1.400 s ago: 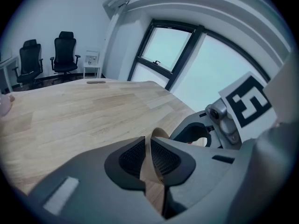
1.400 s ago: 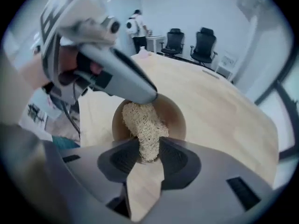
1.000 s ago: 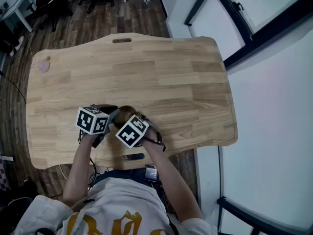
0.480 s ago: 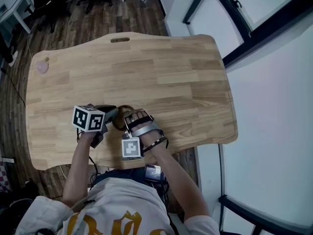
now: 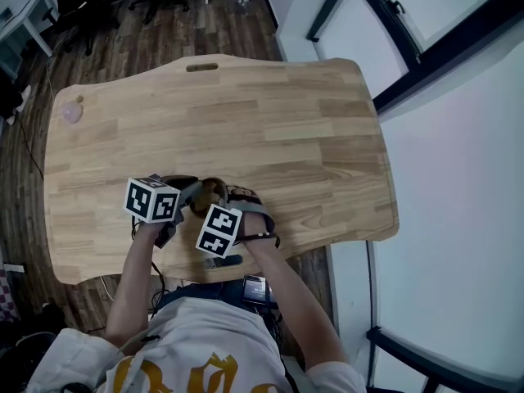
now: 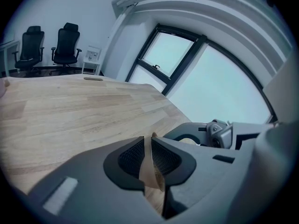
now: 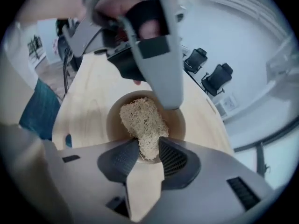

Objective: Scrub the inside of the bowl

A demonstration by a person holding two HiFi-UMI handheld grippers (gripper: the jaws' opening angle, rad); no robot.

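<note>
A small wooden bowl stands near the table's front edge, between my two grippers. My left gripper is shut on the bowl's rim, the thin wall pinched between its pads. It also shows in the right gripper view as the left gripper, at the bowl's far rim. My right gripper points steeply down into the bowl and is shut on a pale fibrous scrubber that rests against the inside. In the head view the marker cubes hide most of the bowl.
The wooden table has a small pink object at its far left and a dark flat item at the front edge. Office chairs stand beyond the far end, and a window wall runs on the right.
The right gripper has rolled back and forth over the bowl, its cube swinging towards me and back. The left gripper and the bowl have stayed put.
</note>
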